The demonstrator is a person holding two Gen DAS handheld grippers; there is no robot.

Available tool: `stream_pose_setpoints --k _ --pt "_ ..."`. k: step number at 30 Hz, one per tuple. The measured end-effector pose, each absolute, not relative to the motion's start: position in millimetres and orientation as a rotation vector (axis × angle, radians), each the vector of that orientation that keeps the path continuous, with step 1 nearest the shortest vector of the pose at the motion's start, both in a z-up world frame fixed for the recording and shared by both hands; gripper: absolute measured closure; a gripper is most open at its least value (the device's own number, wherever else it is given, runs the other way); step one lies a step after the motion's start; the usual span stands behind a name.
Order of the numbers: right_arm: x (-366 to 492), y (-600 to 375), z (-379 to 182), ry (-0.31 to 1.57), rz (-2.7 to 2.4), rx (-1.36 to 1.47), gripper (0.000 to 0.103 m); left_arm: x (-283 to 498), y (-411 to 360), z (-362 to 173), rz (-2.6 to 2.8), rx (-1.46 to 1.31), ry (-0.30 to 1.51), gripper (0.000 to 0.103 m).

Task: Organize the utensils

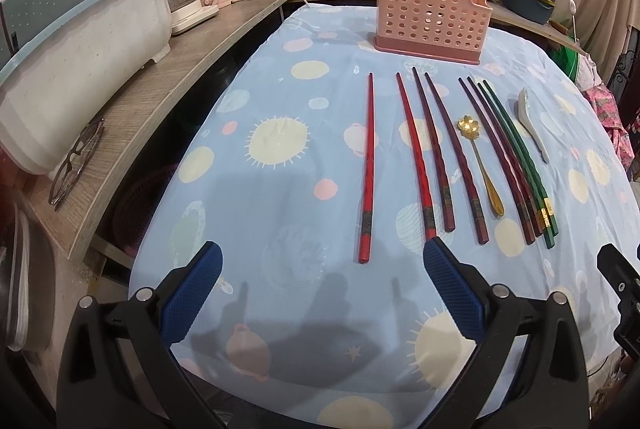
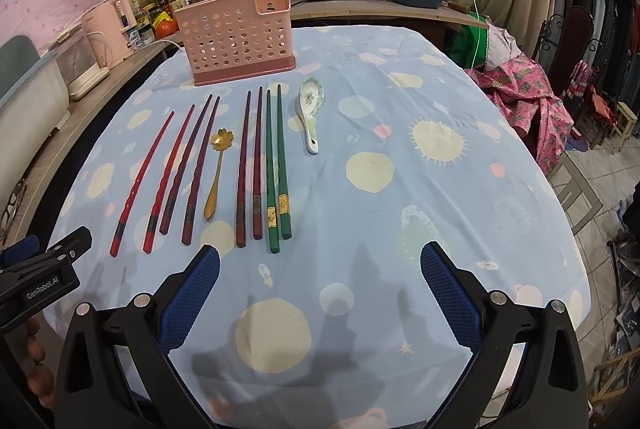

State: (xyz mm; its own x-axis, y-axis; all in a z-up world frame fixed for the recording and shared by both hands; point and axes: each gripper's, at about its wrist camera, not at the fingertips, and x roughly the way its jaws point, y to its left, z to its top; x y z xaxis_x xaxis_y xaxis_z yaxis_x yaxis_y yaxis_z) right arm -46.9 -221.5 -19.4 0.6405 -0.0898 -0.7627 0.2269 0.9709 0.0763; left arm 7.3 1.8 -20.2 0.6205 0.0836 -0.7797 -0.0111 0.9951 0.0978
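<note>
On the tabletop (image 1: pixel 224 189) under its pale blue cloth printed with suns and circles, the utensils lie in one row, long axes running away from the cameras toward the far edge, thick ends nearest the tools; going left to right: a pair of bright red lacquered chopsticks (image 1: pixel 367 173), slightly splayed; a pair of dark maroon twisted chopsticks (image 1: pixel 434 153); a small gold metal spoon with a flower-shaped bowl (image 1: pixel 480 165); a pair of dark purple chopsticks (image 2: pixel 245 169); a pair of green chopsticks with gold bands (image 2: pixel 276 169); a white ceramic soup spoon with a floral print (image 2: pixel 310 113), bowl toward the far side; beyond the row stands the pink perforated plastic utensil holder (image 1: pixel 430 15), upright on its darker base, and nothing pokes above its rim, so I judge it empty, though its inside is hidden; the left tool (image 1: pixel 322 265) hangs wide, holding nothing, its blue pads just short of the red pair's butt ends, one pad overlapping the right red stick's end in view; the right tool (image 2: pixel 320 269) is likewise wide and bare, nearest the green pair; the left seems better placed for the red sticks, the right for the green ones and the ceramic spoon
</note>
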Motion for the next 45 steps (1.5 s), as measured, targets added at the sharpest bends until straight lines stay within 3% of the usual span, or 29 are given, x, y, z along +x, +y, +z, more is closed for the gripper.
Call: stream_pose_setpoints --k 45 --pt "-43.1 -218.8 -25.5 0.876 -0.178 0.175 0.007 13.6 2.1 -28.5 0.055 0.093 0.923 0.007"
